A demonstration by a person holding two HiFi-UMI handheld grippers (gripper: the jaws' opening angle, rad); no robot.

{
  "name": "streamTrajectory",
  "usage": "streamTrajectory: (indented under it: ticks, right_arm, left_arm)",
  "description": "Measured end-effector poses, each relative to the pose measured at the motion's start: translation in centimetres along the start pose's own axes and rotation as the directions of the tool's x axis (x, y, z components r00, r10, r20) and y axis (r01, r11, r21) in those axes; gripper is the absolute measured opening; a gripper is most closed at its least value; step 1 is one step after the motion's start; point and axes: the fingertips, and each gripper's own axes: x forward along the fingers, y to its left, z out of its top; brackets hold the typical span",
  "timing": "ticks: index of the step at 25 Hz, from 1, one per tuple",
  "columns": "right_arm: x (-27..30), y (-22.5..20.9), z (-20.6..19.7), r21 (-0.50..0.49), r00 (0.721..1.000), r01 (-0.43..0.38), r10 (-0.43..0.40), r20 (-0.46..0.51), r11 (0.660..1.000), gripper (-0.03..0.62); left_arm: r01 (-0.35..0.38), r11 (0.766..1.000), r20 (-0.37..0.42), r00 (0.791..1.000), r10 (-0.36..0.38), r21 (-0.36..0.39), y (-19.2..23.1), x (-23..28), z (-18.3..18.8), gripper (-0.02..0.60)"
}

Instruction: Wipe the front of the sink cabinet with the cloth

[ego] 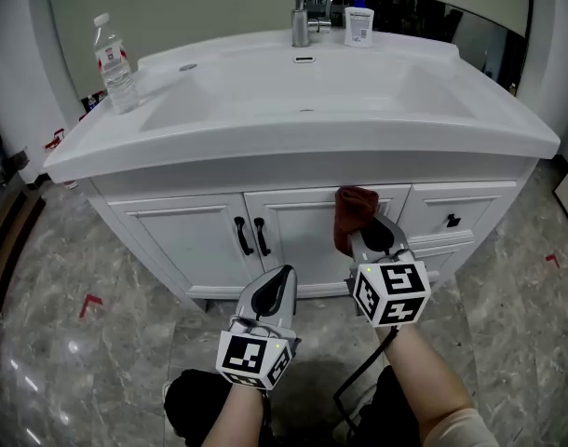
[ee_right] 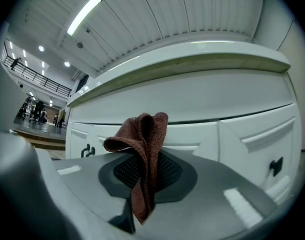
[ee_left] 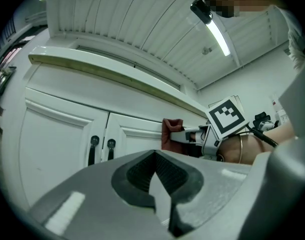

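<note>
Floor [ego: 107, 343]: grey marbled tiles are stretching around the unit, carrying small red marks at left and right.
Sink cabinet [ego: 172, 240]: white and panelled, it is facing the person, with two doors at the middle and drawers at the right.
Worktop [ego: 293, 147]: a white moulded basin top is overhanging the cabinet front.
Right gripper [ego: 363, 238] [ee_right: 142, 171]: it is reaching up to the cabinet front, its jaws clamping the cloth between them.
Left gripper [ego: 279, 277] [ee_left: 155, 176]: it is hanging lower and back from the doors, with its jaws pressed together on nothing.
Water bottle [ego: 114, 63]: it is standing upright at the worktop's left edge.
Faucet [ego: 301, 12]: it is rising at the middle of the worktop's back edge.
Cloth [ego: 354, 214] [ee_right: 142, 154] [ee_left: 171, 132]: reddish-brown and bunched, it is lying against the top right corner of the right-hand door, just under the worktop's front edge.
Small white bottle [ego: 359, 26]: it is standing just right of the faucet.
Door handles [ego: 250, 236]: two black pulls are sitting side by side, left of the cloth.
</note>
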Motion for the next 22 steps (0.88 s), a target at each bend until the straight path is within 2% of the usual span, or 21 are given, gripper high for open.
streamTrajectory:
  ticks: [6,11,16,22]
  right_arm:
    - [-2.2,-5.4,-0.5,0.028,0.997,0.082,-0.082,-0.012,0.996,0.077]
    - [-3.1,-6.9,-1.1,0.054,0.996,0.089,-0.089,-0.005,0.995,0.077]
    - [-2.7,-3.0,-2.5,0.118,1.0,-0.01,0.01,0.006,0.993,0.078]
    - [0.6,5.1,-4.7,0.086,0.992,-0.126,0.128,-0.013,0.988,0.078]
  left_arm:
    - [-0.003,1.0,-0.006,1.0,0.003,0.002,-2.0,0.8,-0.6,0.0]
    - [-0.018,1.0,-0.003,1.0,0.018,0.005,-3.5,1.4,-1.2,0.0]
    - [-0.058,0.998,0.009,0.998,0.058,0.002,-2.7,0.7,-0.7,0.0]
    - [-0.106,0.994,-0.014,0.994,0.106,0.011,2.4,-2.4,-1.7,0.0]
